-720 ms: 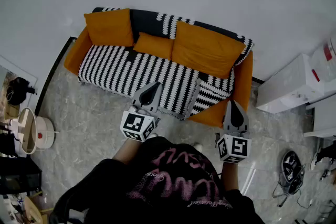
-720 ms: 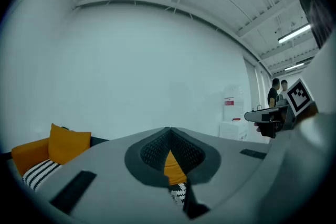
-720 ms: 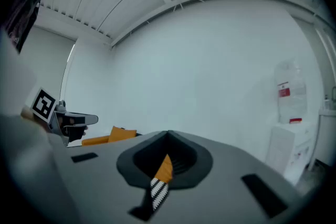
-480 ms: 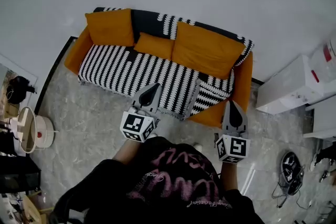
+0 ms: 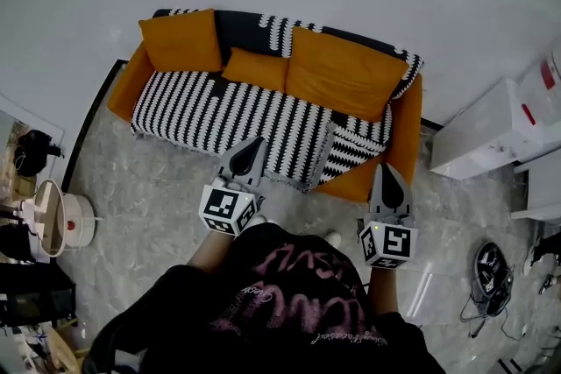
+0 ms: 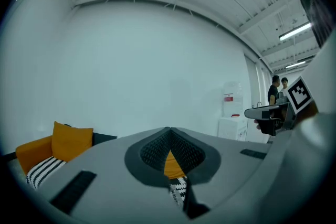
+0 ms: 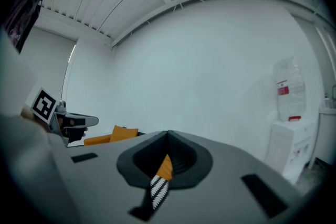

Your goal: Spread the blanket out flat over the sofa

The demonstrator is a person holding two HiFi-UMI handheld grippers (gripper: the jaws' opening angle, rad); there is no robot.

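Note:
The orange sofa (image 5: 125, 88) stands against the white wall. A black-and-white striped blanket (image 5: 228, 114) covers its seat and part of its back. At the right end, a fold of the blanket (image 5: 349, 155) lies doubled over near the bare orange front corner. Three orange cushions (image 5: 340, 79) lean on the back. My left gripper (image 5: 251, 148) hovers shut before the blanket's front edge, holding nothing. My right gripper (image 5: 387, 174) is shut too, empty, in front of the sofa's right corner. Through the slit of each gripper (image 6: 170, 164) (image 7: 165, 165) only a sliver of orange and stripes shows.
A white cabinet (image 5: 486, 140) stands right of the sofa. Cables and a dark round object (image 5: 486, 274) lie on the marble floor at the right. A round white stand (image 5: 54, 219) and dark bags sit at the left. Two people (image 6: 278, 91) stand far off.
The head view has shifted slightly, so the sofa sits a little higher in the picture. Both grippers stay shut and hold their places.

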